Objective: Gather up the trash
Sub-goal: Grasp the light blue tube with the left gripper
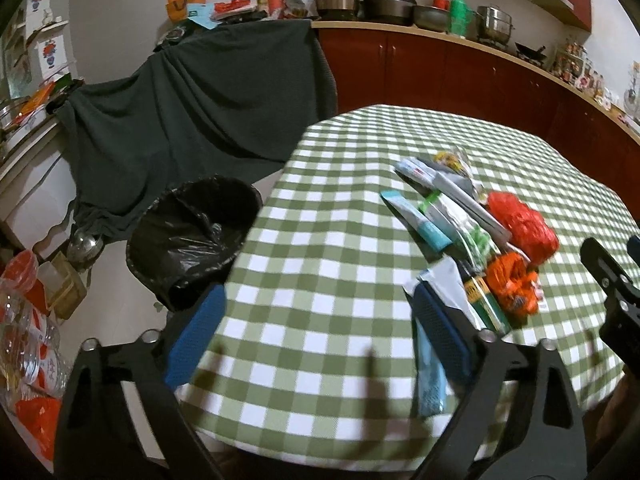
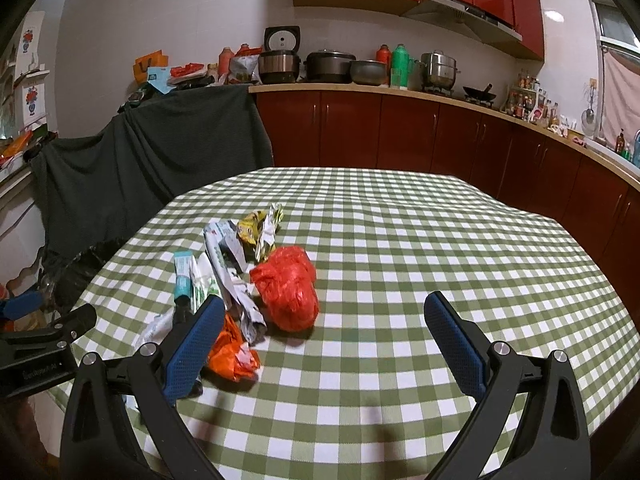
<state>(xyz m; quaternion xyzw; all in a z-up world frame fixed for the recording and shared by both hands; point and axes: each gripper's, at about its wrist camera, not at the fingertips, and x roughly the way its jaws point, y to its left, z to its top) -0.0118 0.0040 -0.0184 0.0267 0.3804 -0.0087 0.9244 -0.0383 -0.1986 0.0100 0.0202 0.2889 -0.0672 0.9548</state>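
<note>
Both my left claw [image 1: 316, 336] and right claw [image 2: 324, 340] gape empty, the crumpled wrapper pile [image 1: 472, 232] still on the green-checked desk [image 1: 320, 240], black-lined bin [image 1: 192, 236] at left nearly empty.

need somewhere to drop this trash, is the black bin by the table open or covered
Open: the black bin has no lid, and its liner gapes upward beside the table.

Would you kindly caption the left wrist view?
Open left gripper over checkered table, wrapper pile beside it, lined bin below.
</note>
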